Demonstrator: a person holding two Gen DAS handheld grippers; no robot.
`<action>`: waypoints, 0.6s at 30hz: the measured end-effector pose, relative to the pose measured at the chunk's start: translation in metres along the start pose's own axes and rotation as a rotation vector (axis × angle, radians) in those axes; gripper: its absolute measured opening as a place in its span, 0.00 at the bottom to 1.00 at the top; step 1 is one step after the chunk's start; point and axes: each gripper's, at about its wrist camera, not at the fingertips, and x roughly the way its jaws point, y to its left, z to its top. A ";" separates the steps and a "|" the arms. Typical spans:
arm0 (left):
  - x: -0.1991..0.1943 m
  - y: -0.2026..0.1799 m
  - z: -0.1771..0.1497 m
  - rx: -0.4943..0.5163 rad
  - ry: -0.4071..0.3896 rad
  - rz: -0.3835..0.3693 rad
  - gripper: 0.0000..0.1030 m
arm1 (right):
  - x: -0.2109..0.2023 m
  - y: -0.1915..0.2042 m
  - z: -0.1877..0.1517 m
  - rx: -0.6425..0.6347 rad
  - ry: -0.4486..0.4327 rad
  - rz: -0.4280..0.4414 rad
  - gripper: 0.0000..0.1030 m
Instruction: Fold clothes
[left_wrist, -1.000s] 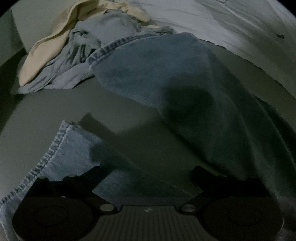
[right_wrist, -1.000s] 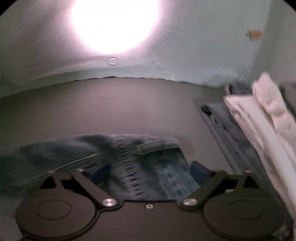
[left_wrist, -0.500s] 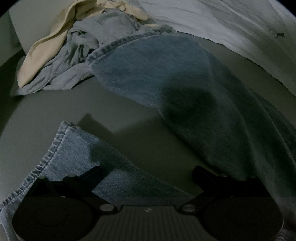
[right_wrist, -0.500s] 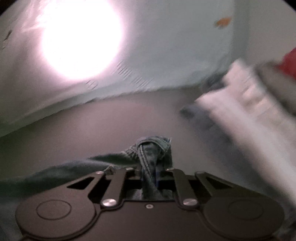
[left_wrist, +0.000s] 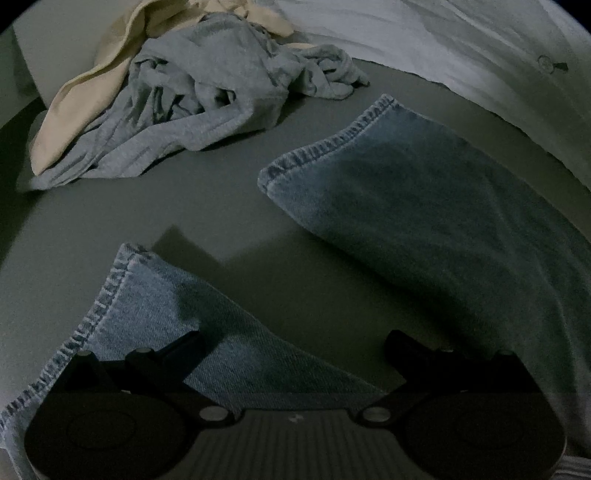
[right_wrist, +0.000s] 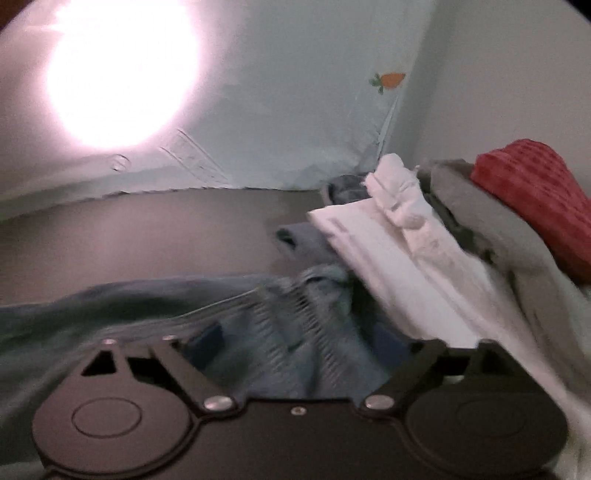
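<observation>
Right wrist alone shows the folded white garment (right_wrist: 373, 254) and red knitted cloth (right_wrist: 532, 199).
Half a second ago the right gripper (right_wrist: 306, 343) pinched the blue denim jeans (right_wrist: 295, 332); now its jaws are opening, denim loose between. The left gripper (left_wrist: 291, 343) stays spread wide, empty; the far trouser leg (left_wrist: 424, 206) has slid off the crumpled grey garment (left_wrist: 207, 99).

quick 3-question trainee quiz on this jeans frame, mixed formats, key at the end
1. True or false: in the left wrist view the two hems of the jeans lie stacked one on the other.
2. Multiple choice: in the right wrist view, what lies on top of the pile beside the waistband? A) red cloth B) yellow towel C) black sock
3. Fill in: the crumpled grey garment lies partly over a ____-coloured cloth.

Key:
1. False. The hems lie apart, with bare table between them.
2. A, the red cloth.
3. Cream, the cream cloth.
</observation>
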 end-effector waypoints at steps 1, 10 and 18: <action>0.000 0.000 0.001 -0.002 0.001 -0.002 1.00 | -0.010 0.006 -0.006 0.025 -0.005 0.019 0.96; 0.003 0.022 0.034 -0.139 -0.078 -0.199 0.93 | -0.067 0.069 -0.071 -0.017 0.139 0.174 1.00; 0.029 0.014 0.079 -0.128 -0.124 -0.184 0.04 | -0.098 0.077 -0.072 0.030 0.155 0.127 1.00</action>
